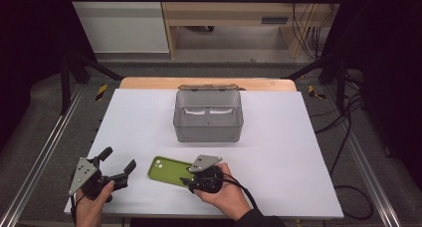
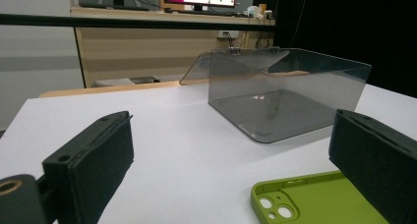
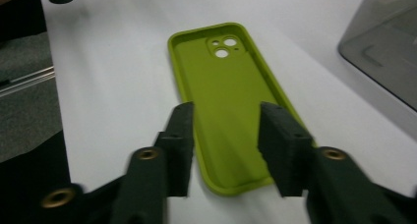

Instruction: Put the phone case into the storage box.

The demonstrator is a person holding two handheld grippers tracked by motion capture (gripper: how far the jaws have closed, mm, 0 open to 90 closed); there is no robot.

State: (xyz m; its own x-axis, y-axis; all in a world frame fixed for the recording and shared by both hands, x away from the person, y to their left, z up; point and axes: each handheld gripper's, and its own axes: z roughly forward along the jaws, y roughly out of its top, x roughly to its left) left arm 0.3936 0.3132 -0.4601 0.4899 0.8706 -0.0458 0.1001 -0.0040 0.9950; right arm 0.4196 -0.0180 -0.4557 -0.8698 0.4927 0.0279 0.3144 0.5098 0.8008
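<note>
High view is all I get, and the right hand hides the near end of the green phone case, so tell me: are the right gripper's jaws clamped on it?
Observer: No. The right gripper has its jaws apart, straddling the near end of the phone case without pressing it.
Operator: Which way up is the case?
Observer: Hollow side up, camera cutouts at the end away from that gripper.
Operator: Anything in the box?
Observer: Seen through its wall in the left gripper view, the smoky clear box looks empty.
</note>
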